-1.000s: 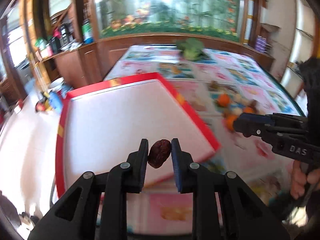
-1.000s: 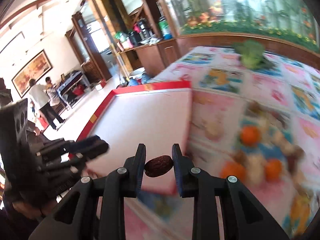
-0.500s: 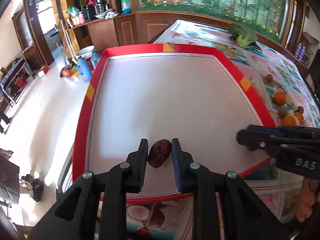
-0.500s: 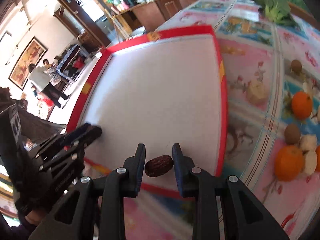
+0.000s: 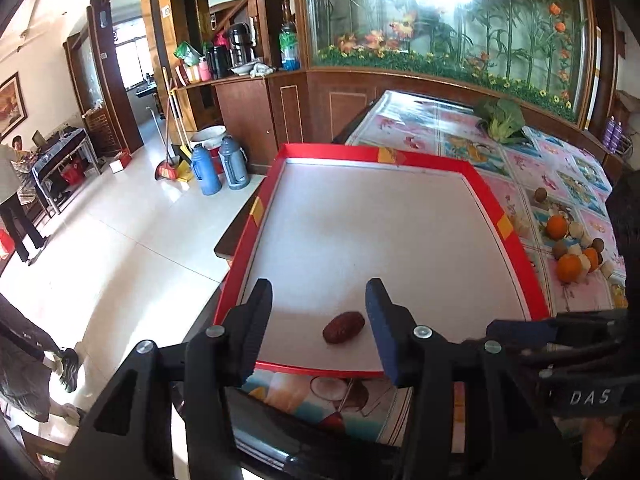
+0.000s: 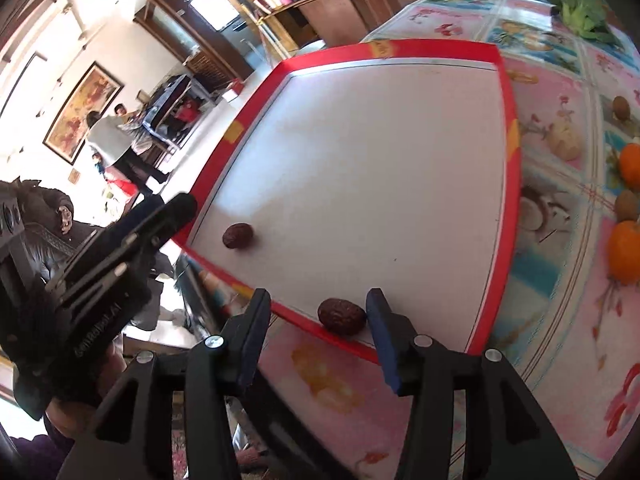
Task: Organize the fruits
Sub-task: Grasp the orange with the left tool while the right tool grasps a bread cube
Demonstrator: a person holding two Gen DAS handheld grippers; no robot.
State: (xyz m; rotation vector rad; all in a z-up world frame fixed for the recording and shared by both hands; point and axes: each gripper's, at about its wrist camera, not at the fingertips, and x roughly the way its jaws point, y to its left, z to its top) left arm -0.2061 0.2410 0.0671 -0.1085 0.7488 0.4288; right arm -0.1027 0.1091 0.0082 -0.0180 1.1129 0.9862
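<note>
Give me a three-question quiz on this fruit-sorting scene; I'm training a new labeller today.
1. True or false: the left tool is clamped on a date.
2. How many dates lie on the red-rimmed tray?
   A. one  B. two  C. four
3. Fill in: the right tool's date lies near the tray's ____ edge.

Key
1. False: its jaws have just been opening, and the left date lies on the tray between them, untouched.
2. B: both show in the right wrist view, the second near the left tool.
3. Near (front) edge, between open jaws.
</note>
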